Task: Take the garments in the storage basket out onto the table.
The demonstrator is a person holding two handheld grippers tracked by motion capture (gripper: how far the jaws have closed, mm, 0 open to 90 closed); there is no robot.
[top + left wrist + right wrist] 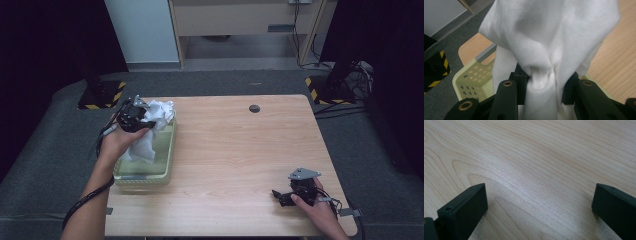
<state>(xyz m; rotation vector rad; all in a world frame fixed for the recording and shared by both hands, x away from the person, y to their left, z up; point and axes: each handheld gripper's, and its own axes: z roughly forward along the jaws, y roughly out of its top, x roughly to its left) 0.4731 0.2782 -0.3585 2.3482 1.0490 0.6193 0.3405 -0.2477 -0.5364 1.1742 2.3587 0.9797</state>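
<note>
1. The left tool (134,116) was clamped on a bunched fold of the white cloth (150,131); in the left gripper view the fabric (544,50) was pinched between both black jaws and rose above them in a loose mass.
2. The cloth hung from that tool over the pale green perforated basket (145,175), its lower part lying inside the basket.
3. The basket stood at the left edge of the wooden surface (235,150), its long side running along that edge. Its near end lay close to the surface's front edge.
4. The right tool (285,196) rested low at the near right corner of the surface, well apart from cloth and basket. In the right gripper view its jaws stood wide, with bare wood (531,170) between them.
5. The middle and far right of the surface were open wood, apart from a small dark round cap (254,108) near the far edge.
6. Grey floor covering (50,150) bordered the surface on the left, right and far sides.
</note>
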